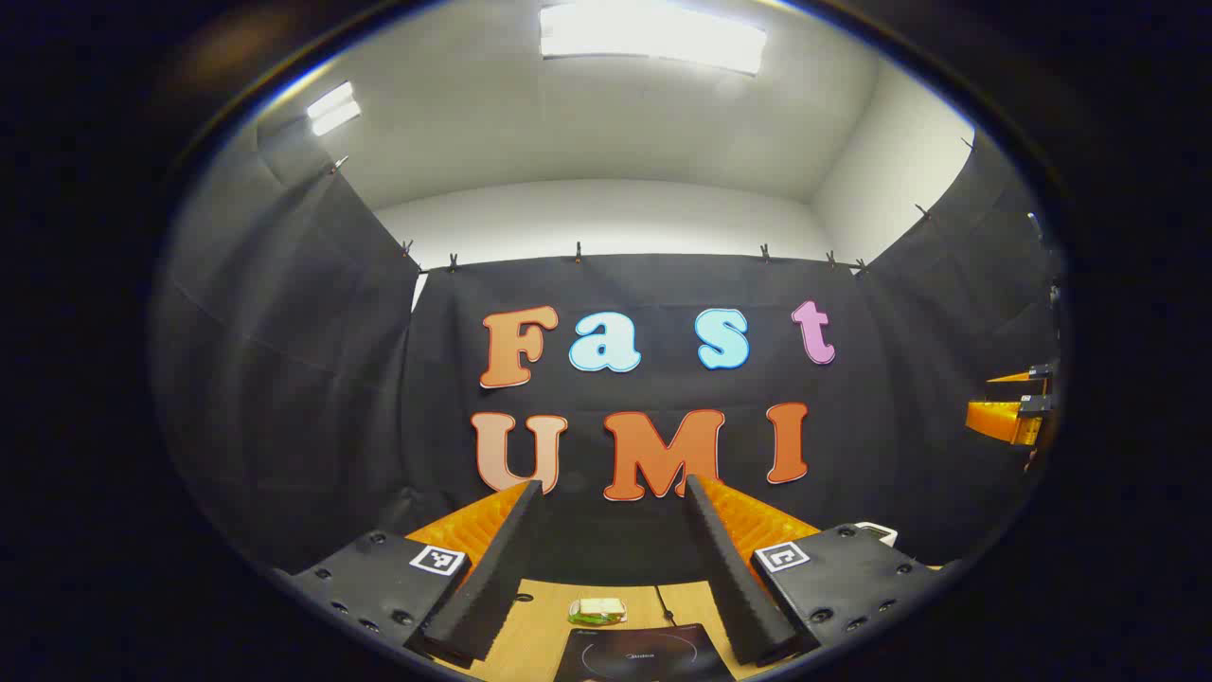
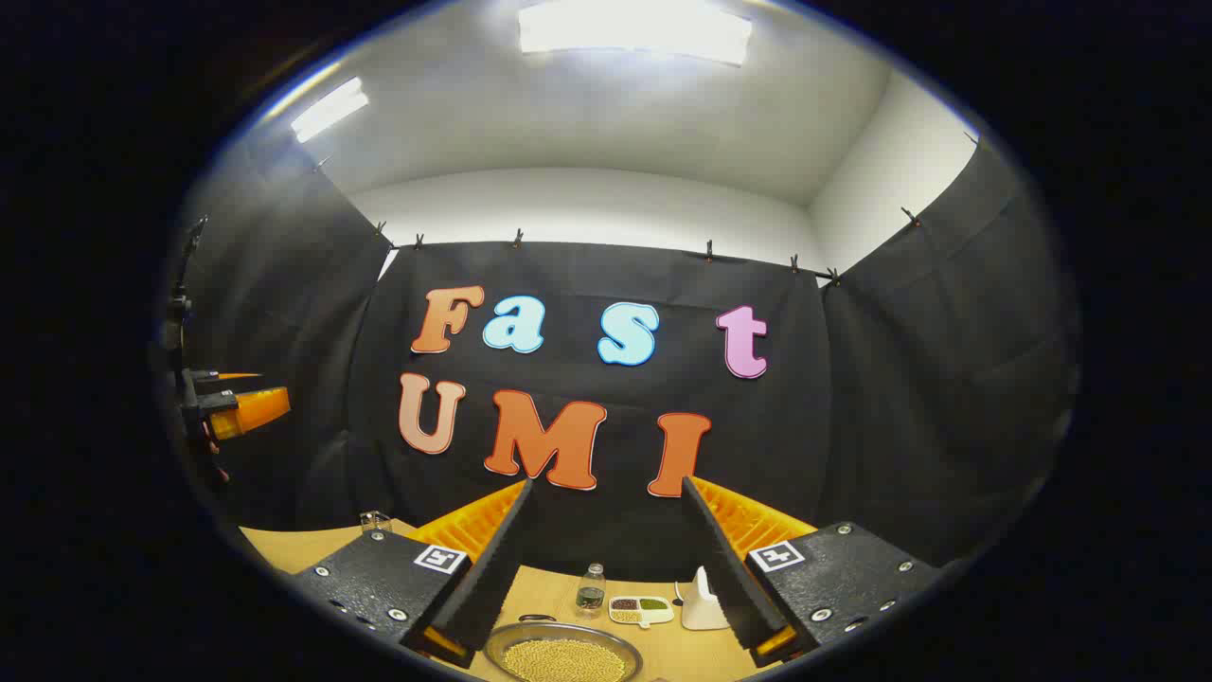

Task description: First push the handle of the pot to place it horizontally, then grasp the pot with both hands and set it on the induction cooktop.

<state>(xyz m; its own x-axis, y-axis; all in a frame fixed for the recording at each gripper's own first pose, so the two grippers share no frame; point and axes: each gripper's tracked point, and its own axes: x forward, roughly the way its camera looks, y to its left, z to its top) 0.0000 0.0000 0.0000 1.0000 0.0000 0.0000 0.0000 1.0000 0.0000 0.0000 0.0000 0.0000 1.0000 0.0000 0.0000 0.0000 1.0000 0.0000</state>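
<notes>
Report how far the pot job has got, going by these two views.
Nothing looks done yet. Both grippers are raised, open and empty: the left gripper hangs over the flat black induction cooktop, which is bare where it shows. The right gripper hangs over the round metal pot of yellowish beans. Its handle's direction cannot be told. Left: push the handle horizontal, grasp with both, set it down.

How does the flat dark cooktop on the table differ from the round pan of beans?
The induction cooktop is a flat, dark slab with a thin ring drawn on it; the pot is a round, shiny metal vessel with a raised rim. The cooktop's surface is bare, while the pot is filled with pale yellow beans. Both rest on the wooden table.
</notes>
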